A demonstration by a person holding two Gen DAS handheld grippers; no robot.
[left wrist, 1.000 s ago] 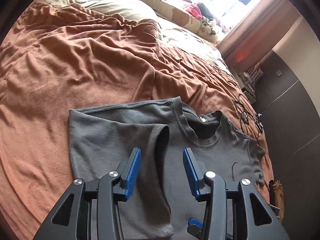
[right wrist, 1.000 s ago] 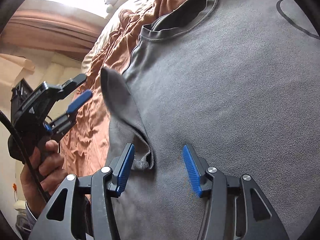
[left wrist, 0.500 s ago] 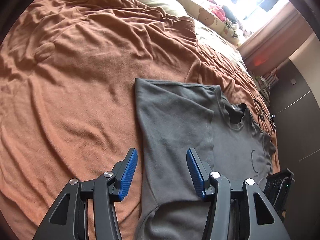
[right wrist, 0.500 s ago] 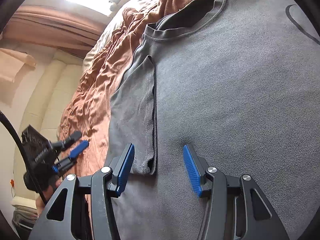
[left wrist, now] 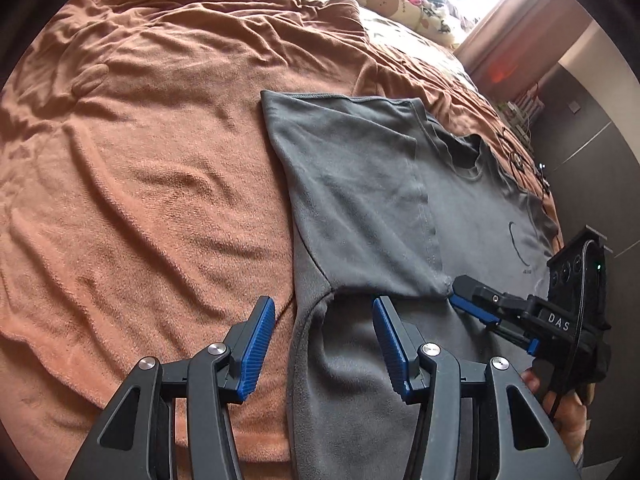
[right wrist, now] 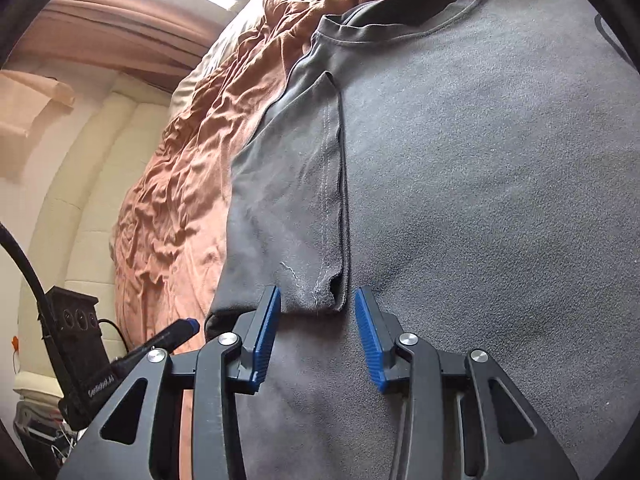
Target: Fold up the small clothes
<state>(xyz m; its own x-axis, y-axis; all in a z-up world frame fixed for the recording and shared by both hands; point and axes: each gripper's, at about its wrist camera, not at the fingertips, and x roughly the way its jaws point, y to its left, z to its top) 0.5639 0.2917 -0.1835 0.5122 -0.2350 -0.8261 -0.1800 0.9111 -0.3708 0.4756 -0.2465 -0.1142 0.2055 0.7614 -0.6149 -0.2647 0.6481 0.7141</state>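
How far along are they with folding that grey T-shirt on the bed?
Early on. Done: one sleeve of the grey T-shirt is folded in over the chest. In hand: the right gripper is closing its jaws around that sleeve's cuff corner, pads not yet pressing; the left gripper hovers open over the shirt's side edge. Left: the other sleeve lies unfolded on the brown blanket, and the body is unfolded.
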